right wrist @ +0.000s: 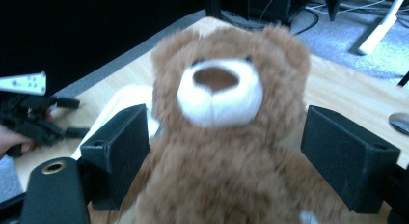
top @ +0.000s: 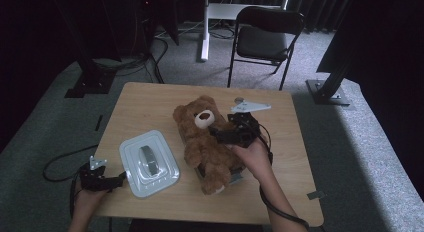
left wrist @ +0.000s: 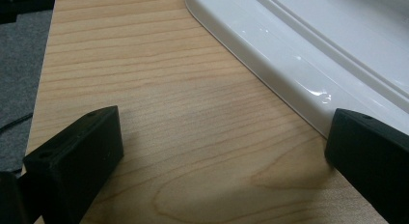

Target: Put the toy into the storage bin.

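A lab or recording studio: black curtains (top: 50, 22) (top of the frame), metal rig stands (top: 330, 82) on grey carpet (top: 360, 142), trailing cables (top: 145, 62), a folding chair (top: 265, 37), one small wooden table (top: 150, 107).

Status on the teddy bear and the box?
Done: the teddy bear lies on the open box, and the right claw stands open around it, not gripping. In hand: nothing; the open left claw waits by the white lid. Left: probably seating the bear and putting the lid on.

A plush brown teddy bear (top: 205, 137), glossy white plastic lid (top: 149, 163), matt wooden table (top: 150, 107).
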The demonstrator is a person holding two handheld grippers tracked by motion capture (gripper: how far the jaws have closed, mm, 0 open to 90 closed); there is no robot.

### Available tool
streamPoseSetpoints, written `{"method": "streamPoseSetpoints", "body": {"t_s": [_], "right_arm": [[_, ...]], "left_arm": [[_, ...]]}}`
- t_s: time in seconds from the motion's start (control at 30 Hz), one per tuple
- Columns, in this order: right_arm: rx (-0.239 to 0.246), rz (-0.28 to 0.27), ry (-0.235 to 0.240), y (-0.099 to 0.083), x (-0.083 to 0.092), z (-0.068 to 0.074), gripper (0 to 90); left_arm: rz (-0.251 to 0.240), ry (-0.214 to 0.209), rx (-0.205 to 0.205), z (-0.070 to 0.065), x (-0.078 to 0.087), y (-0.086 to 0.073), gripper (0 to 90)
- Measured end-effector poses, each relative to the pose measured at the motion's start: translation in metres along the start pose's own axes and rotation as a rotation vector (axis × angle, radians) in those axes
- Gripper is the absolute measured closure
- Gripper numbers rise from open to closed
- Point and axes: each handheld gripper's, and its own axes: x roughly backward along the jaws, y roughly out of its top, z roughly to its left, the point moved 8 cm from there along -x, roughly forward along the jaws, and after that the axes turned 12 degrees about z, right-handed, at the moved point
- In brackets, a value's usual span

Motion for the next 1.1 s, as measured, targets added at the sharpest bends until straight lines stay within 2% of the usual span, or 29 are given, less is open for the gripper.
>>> {"method": "streamPoseSetpoints", "body": {"t_s": [0.13, 0.33, 0.6, 0.83, 0.97, 1.03, 1.1], "right_arm": [[0.005, -0.007, 0.003, 0.017, -0.005, -0.001, 16.4], [-0.005, 0.007, -0.005, 0.028, -0.019, -0.003, 16.4], [-0.025, 0.05, -0.015, 0.053, -0.046, -0.01, 16.9], [-0.032, 0.072, -0.009, 0.068, -0.065, -0.008, 16.9], [-0.04, 0.105, -0.003, 0.067, -0.078, -0.007, 17.3], [-0.039, 0.134, 0.005, 0.059, -0.084, -0.006, 19.2], [-0.027, 0.157, -0.017, 0.05, -0.09, -0.008, 19.8]], "left_arm": [[-0.001, 0.0, 0.0, 0.0, 0.0, 0.0, 0.5], [-0.001, 0.0, 0.0, 0.0, 0.0, 0.0, 0.5], [-0.001, 0.0, 0.001, 0.0, 0.0, 0.0, 0.5], [-0.001, 0.0, 0.0, 0.0, 0.0, 0.0, 0.5], [-0.001, 0.0, 0.0, 0.0, 0.0, 0.0, 0.5], [-0.002, 0.0, 0.0, 0.0, 0.0, 0.0, 0.5], [-0.002, 0.0, 0.0, 0.0, 0.0, 0.0, 0.5]]}}
